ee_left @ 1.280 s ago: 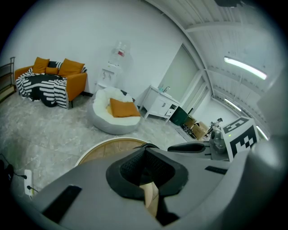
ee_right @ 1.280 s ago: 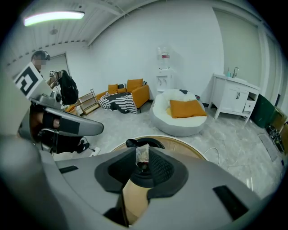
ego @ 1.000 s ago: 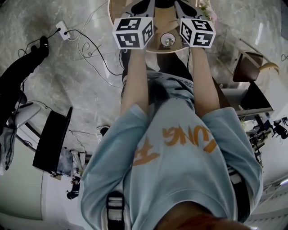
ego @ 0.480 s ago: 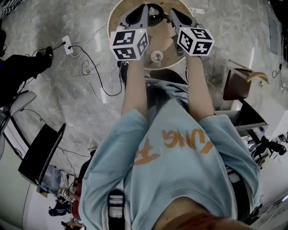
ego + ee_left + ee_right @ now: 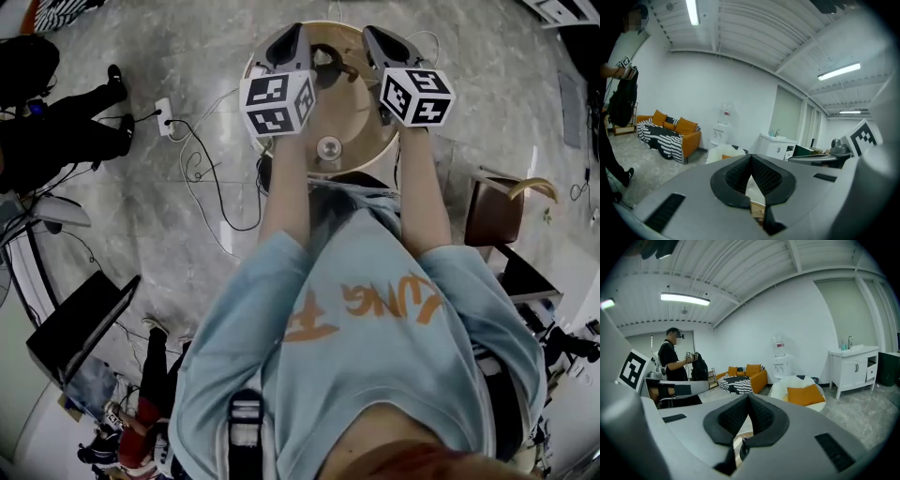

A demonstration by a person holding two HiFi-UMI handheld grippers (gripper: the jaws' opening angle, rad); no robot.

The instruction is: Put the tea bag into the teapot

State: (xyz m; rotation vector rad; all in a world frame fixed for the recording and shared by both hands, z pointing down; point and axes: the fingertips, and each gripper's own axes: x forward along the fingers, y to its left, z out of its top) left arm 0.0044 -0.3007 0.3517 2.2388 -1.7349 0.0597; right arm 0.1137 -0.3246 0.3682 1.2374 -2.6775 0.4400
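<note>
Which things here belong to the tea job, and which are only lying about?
Job: left gripper, right gripper, round table, likely teapot, round lid. No tea bag visible.
Lying about: power strip, cables, brown chair, orange sofa.

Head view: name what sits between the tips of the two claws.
In the head view, the dark teapot on the round table shows between the left claw and the right claw.

Round wooden table [image 5: 361, 139]: dark teapot [image 5: 324, 62], small round metal piece [image 5: 329, 147] near edge.
</note>
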